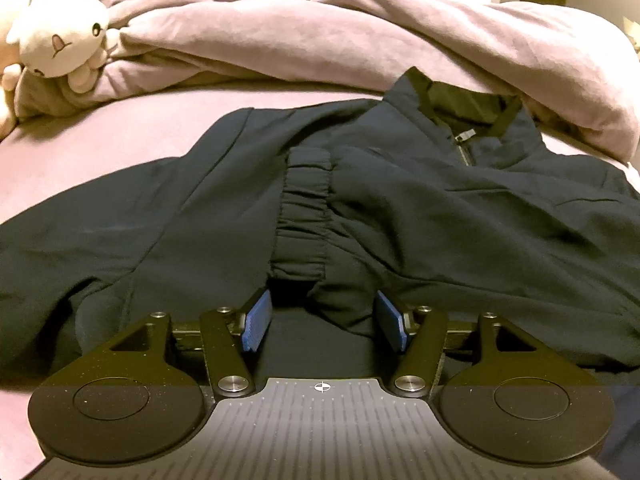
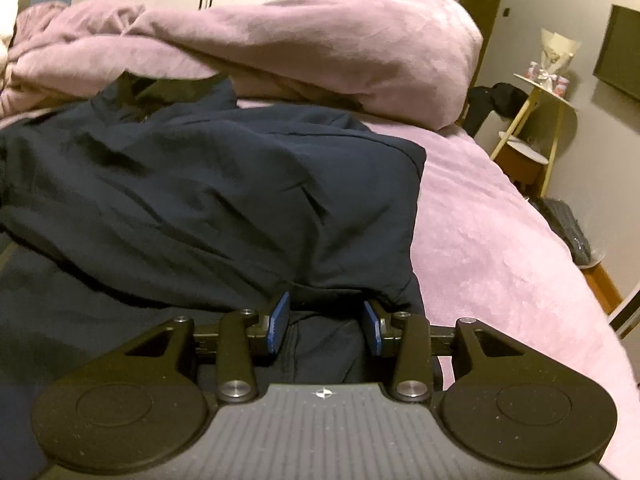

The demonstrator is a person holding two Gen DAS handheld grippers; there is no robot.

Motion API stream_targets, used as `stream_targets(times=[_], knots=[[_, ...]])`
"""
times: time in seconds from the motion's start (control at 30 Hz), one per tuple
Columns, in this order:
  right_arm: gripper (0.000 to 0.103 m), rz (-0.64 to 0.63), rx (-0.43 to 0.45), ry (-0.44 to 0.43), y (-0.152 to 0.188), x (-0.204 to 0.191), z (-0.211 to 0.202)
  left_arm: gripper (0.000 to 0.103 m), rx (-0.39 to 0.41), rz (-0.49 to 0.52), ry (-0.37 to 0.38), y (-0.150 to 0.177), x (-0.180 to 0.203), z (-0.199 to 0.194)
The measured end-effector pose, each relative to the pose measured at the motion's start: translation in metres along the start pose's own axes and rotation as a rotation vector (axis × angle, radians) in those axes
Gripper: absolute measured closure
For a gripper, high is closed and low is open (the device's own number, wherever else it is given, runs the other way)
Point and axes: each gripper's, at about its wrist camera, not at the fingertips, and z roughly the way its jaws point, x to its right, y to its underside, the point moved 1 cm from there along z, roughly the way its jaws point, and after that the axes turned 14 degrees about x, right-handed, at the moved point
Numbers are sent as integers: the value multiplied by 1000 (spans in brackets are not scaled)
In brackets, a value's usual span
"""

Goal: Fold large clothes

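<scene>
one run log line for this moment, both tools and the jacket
left tool: open over jacket cuff | right tool: open at jacket's near edge | jacket: sleeves folded in, on pink bed

A dark navy jacket [image 2: 224,184] lies rumpled on the pink bedsheet [image 2: 480,248], just in front of a heaped pink duvet [image 2: 304,52]. The right gripper [image 2: 325,322] sits at the jacket's near edge, its blue pads [image 2: 279,322] apart with dark fabric between them. Beyond the bed's far side stands a small shelf table [image 2: 536,120].
</scene>
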Motion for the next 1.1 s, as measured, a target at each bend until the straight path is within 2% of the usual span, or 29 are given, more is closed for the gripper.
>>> stream_targets(times=[0.1, 0.17, 0.27, 0.3, 0.37, 0.4, 0.47, 0.53, 0.6, 0.7, 0.8, 0.83, 0.87, 0.9, 0.97, 1.03, 1.07, 1.1], knots=[[57, -16, -26, 11, -7, -1, -7, 39, 3, 21, -21, 0, 0, -1], [55, 31, -11, 25, -10, 3, -23, 39, 21, 38, -59, 0, -3, -6], [52, 139, 29, 8, -10, 12, -57, 42, 43, -16, -123, 4, -25, -30], [50, 188, 41, -15, -8, 15, -70, 42, 58, -62, -108, 7, -39, -44], [46, 277, 49, -63, -3, 19, -90, 40, 65, -175, -18, 16, -68, -69], [44, 330, 55, -94, 1, 21, -101, 38, 67, -264, 43, 23, -91, -87], [24, 419, 60, -150, 10, 24, -116, 19, 67, -386, 84, 34, -127, -112], [18, 479, 65, -203, 18, 23, -126, 11, 100, -484, 20, 44, -171, -136], [17, 527, 67, -219, 25, 20, -133, 11, 130, -535, -24, 51, -212, -146], [17, 629, 40, -225, 34, 20, -132, 15, 158, -732, -123, 68, -274, -148], [19, 732, 8, -227, 39, 24, -128, 24, 210, -946, -186, 87, -329, -147], [27, 756, 1, -235, 40, 25, -128, 25, 242, -1002, -192, 94, -346, -146], [43, 765, -8, -249, 40, 25, -127, 29, 254, -1037, -205, 98, -357, -144], [49, 763, -24, -267, 40, 23, -126, 33, 251, -1085, -228, 103, -368, -142], [54, 756, -47, -279, 42, 20, -125, 52, 269, -1205, -220, 117, -390, -137], [58, 747, -41, -263, 42, 19, -124, 62, 306, -1363, -210, 133, -405, -135], [58, 743, -37, -252, 41, 19, -125, 75, 317, -1413, -209, 138, -414, -134], [58, 741, -28, -237, 41, 20, -125, 81, 319, -1446, -222, 142, -419, -133]])
